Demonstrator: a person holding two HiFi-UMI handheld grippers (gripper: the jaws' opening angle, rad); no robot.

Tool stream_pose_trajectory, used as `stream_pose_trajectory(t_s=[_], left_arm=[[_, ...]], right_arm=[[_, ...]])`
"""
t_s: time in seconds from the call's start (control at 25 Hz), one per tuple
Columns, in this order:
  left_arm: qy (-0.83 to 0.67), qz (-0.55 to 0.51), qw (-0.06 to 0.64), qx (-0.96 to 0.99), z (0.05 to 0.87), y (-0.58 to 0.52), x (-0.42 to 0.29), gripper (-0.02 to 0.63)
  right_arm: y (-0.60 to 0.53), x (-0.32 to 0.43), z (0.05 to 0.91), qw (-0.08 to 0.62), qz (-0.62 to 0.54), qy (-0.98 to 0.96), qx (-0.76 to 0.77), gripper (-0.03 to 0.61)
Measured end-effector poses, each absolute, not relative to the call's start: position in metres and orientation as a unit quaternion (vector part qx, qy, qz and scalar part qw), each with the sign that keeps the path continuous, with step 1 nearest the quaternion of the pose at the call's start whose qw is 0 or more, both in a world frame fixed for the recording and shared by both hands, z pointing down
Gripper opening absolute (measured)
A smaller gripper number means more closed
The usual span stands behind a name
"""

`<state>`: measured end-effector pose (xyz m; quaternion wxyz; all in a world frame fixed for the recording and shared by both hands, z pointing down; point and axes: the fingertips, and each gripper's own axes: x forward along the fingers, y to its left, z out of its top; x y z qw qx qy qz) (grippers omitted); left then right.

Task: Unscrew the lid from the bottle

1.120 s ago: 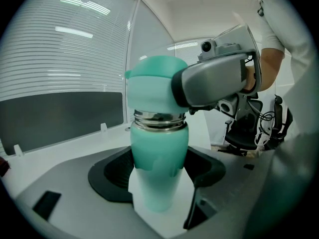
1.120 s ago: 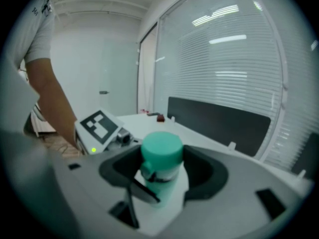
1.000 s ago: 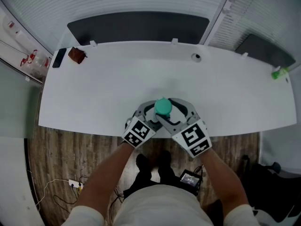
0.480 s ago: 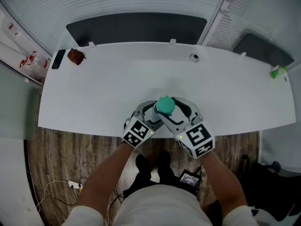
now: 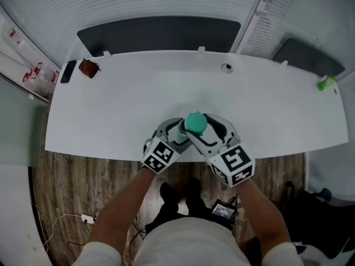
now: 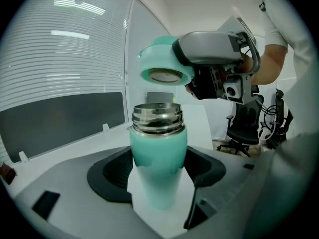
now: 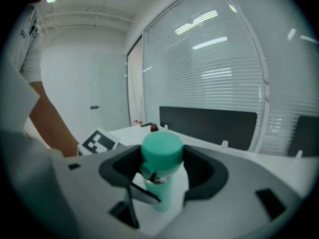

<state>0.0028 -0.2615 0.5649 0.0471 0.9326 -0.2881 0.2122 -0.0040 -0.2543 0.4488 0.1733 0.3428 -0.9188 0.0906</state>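
White bench below. Left gripper fingers pinch the rigid, probably slippery bottle mid-body; right gripper fingers clamp the lid, clear of the neck.

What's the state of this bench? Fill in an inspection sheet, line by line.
Surface: white table, with one round grommet.
Job's things: mint-green bottle with steel neck; its mint-green round lid is off, clear above the neck.
Clutter: dark flat slab, small brown object, green item, all at the far edges.
Grippers: left tongs shut on the bottle; right tongs shut on the lid.
Cables: white power strip with cable on the wooden floor.
Surroundings: white blinds, dark panel.
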Motion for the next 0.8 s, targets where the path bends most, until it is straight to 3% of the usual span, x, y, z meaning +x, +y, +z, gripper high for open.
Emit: stream_pose_trajectory(t_s=[0.8], left_arm=[[-0.294, 0.199, 0.035, 0.934, 0.54, -0.249, -0.015, 0.319]], right_arm=[[-0.252, 0.004, 0.433, 0.148, 0.099, -0.913, 0.366, 0.279]])
